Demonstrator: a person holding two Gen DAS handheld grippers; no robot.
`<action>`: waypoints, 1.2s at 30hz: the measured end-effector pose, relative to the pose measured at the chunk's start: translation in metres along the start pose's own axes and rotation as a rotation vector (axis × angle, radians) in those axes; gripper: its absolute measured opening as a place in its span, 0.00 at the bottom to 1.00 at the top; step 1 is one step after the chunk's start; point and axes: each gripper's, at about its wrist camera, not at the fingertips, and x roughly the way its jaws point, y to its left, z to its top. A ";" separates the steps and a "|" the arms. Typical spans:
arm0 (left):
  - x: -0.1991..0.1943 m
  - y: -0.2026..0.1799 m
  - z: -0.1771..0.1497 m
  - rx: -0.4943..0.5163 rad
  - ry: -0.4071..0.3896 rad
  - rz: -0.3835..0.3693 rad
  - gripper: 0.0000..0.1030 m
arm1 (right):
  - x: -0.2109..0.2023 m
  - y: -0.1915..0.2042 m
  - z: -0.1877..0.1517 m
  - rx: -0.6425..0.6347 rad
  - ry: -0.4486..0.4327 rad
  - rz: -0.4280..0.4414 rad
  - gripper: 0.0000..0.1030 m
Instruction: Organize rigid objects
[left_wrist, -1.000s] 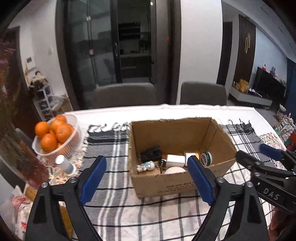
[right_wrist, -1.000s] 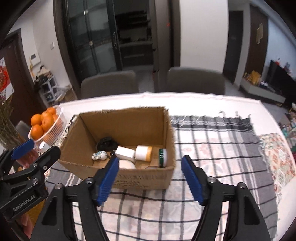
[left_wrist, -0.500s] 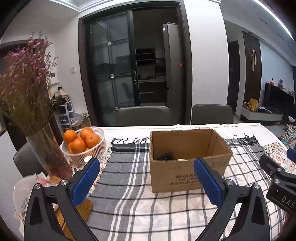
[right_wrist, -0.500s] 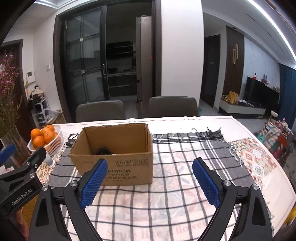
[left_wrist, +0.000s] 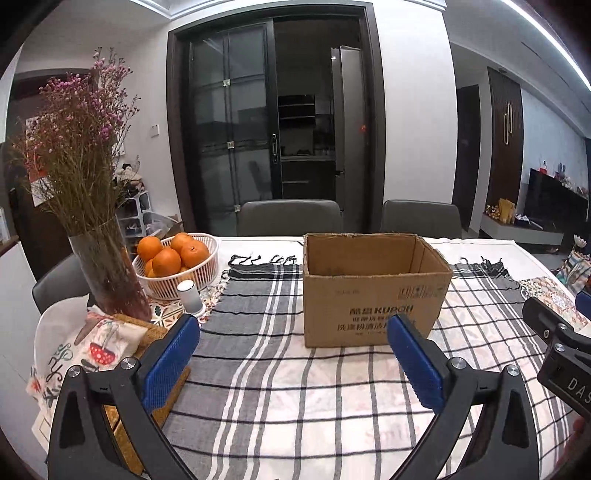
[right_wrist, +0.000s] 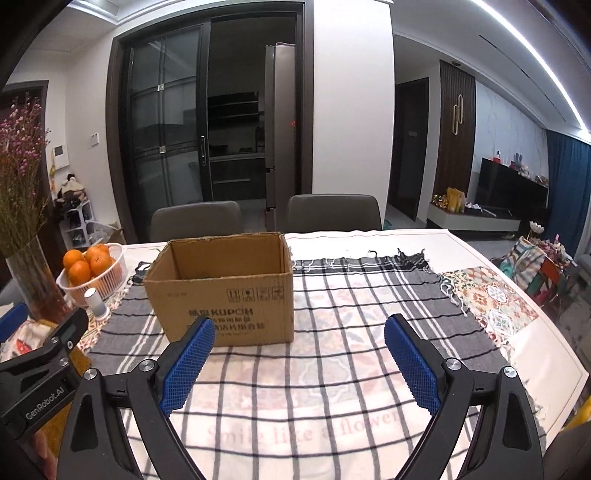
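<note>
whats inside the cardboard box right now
Only the bare inner walls of the cardboard box show from both wrist views. Its front wall covers the floor of the box, so whatever lies at the bottom cannot be seen from here.

The near wall of your cardboard box (left_wrist: 373, 295) is hiding whatever is lying inside. Your right tool (left_wrist: 561, 347) is getting cut off at the left view's edge, and the box's small print is blurring beyond reading in the right view.
</note>
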 end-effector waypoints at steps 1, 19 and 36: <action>-0.002 0.001 -0.002 -0.001 -0.001 0.003 1.00 | -0.001 0.000 -0.002 -0.001 0.000 0.000 0.91; -0.028 -0.002 -0.016 0.016 -0.038 -0.004 1.00 | -0.021 -0.005 -0.022 0.006 0.003 0.029 0.91; -0.032 -0.001 -0.016 0.010 -0.041 -0.014 1.00 | -0.028 -0.007 -0.022 0.002 -0.010 0.029 0.91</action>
